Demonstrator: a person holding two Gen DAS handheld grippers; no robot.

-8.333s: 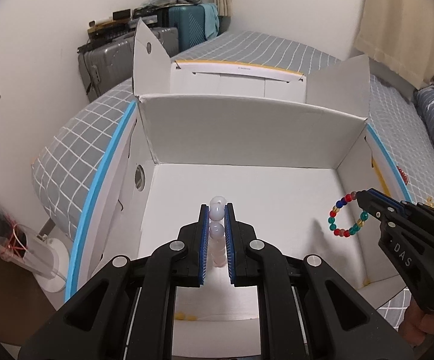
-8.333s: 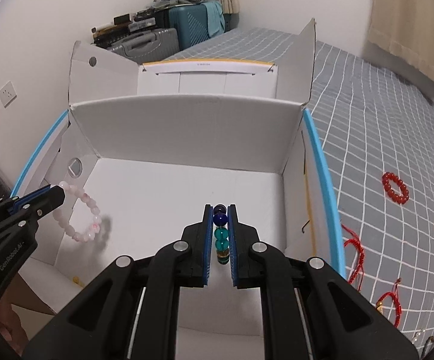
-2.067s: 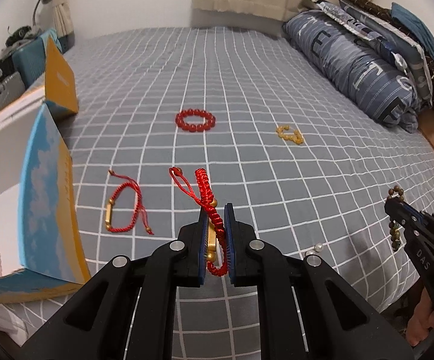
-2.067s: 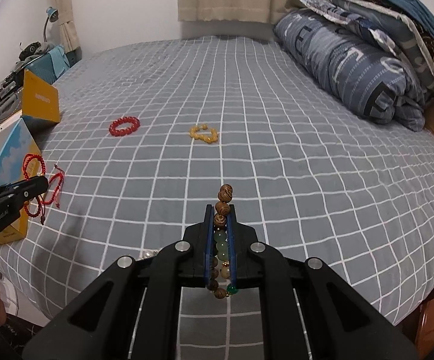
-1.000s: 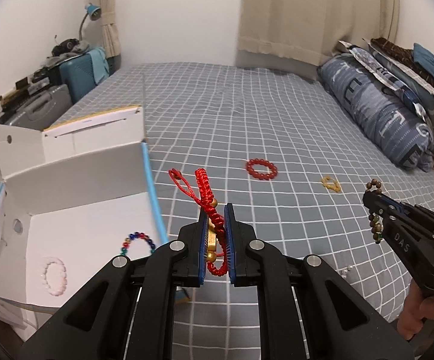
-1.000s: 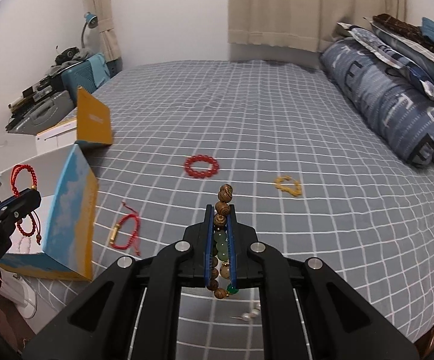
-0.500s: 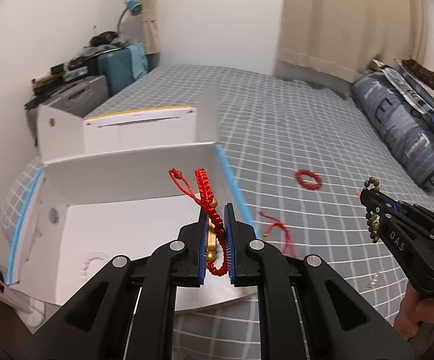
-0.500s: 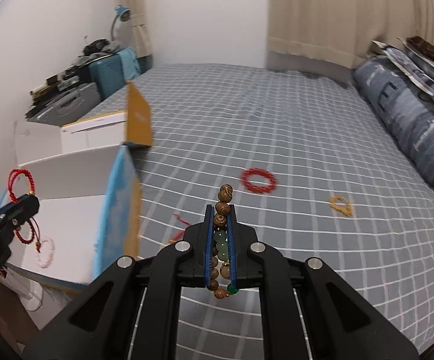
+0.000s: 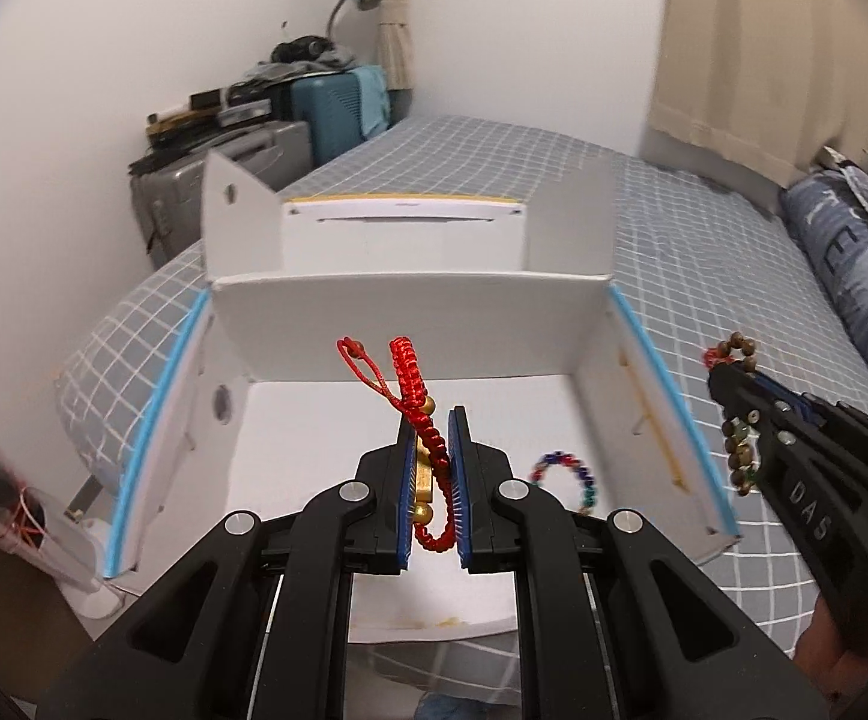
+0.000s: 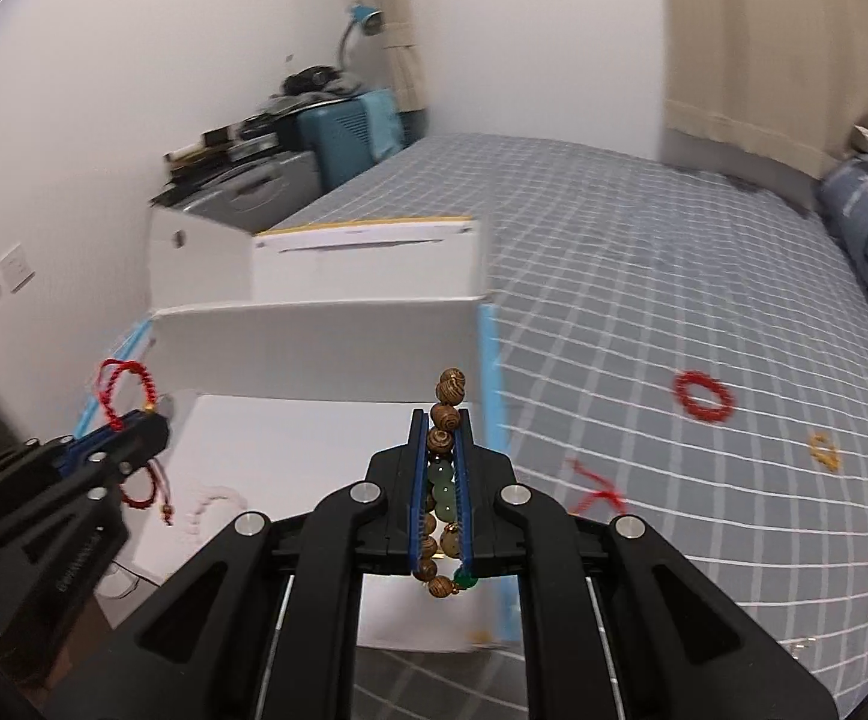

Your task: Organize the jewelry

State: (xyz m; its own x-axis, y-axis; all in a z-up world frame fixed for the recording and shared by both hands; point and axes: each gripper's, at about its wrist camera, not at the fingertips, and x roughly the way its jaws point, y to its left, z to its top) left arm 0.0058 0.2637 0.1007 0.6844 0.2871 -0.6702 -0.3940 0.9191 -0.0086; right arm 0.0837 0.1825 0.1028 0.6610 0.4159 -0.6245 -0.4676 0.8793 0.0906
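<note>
Two grips: left gripper [image 9: 431, 474] clamps the limp red cord bracelet [image 9: 413, 396]; right gripper [image 10: 441, 492] clamps the hard, slippery wooden bead bracelet [image 10: 445, 420] across its beads.

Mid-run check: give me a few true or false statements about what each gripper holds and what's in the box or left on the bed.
1. The left gripper holds a red braided cord bracelet. True.
2. The right gripper is empty. False: it is shut on a wooden and green bead bracelet.
3. A multicoloured bead bracelet lies in the white box. True.
4. The bed has no jewelry left. False: a red bead bracelet lies there.
</note>
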